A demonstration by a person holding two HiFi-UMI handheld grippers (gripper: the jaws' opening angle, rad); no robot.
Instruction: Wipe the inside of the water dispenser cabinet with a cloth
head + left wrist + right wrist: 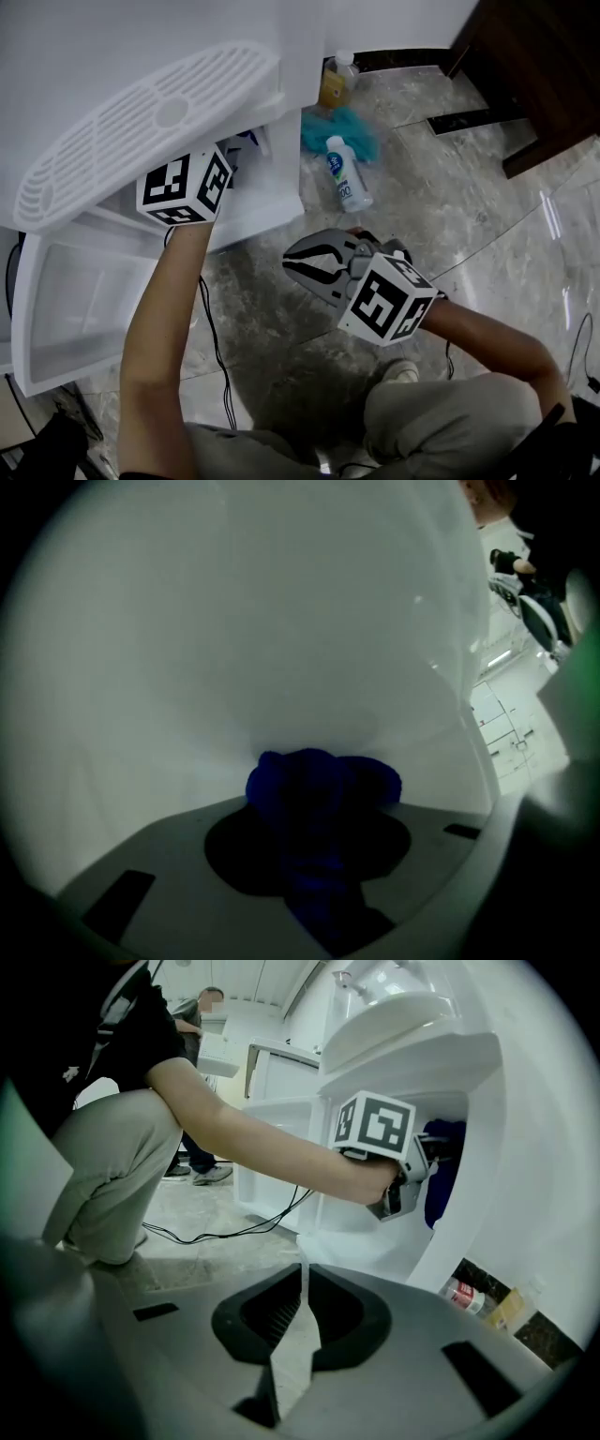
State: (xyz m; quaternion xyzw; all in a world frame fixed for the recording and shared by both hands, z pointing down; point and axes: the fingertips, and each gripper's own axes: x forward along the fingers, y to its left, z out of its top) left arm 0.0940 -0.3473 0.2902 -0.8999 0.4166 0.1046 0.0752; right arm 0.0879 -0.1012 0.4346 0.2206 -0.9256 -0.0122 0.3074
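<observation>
while the left tool [321, 878] grips the blue cloth [323, 780] inside the cabinet [234, 621], the right tool [302, 1335] hangs closed and empty.

The cloth [281, 780] pinched in my left gripper [323, 808] is soft, deep-blue fabric, bunched and matt. The cabinet wall [234, 621] is smooth white plastic with a faint sheen, and the slotted drip tray [141, 122] is the same moulded plastic. My right gripper [302, 1274] has a matt grey plastic shell and ribbed black pads. The floor [469, 206] is veined grey stone, polished and glossy.
</observation>
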